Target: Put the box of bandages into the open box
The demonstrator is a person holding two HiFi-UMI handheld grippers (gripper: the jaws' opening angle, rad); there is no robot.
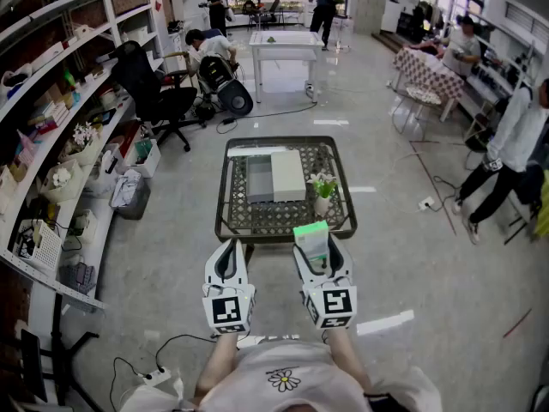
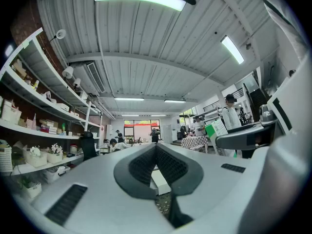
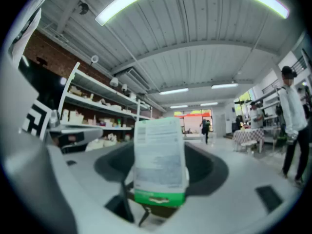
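The box of bandages (image 1: 310,236), white with a green end, stands upright between the jaws of my right gripper (image 1: 314,249), which is shut on it just short of the table's near edge. In the right gripper view the box of bandages (image 3: 159,160) fills the middle of my right gripper (image 3: 160,182). The open grey box (image 1: 259,181) sits on the wire table (image 1: 287,230) with its white lid (image 1: 288,174) beside it. My left gripper (image 1: 230,247) hangs beside the right one, shut and empty; my left gripper (image 2: 156,148) shows its jaws meeting at the tips.
A small pot of white flowers (image 1: 322,189) stands at the table's right side. Shelves (image 1: 60,136) line the left wall, with a black office chair (image 1: 153,93) near them. A white table (image 1: 285,48) and several people are farther off; a person (image 1: 513,144) walks at the right.
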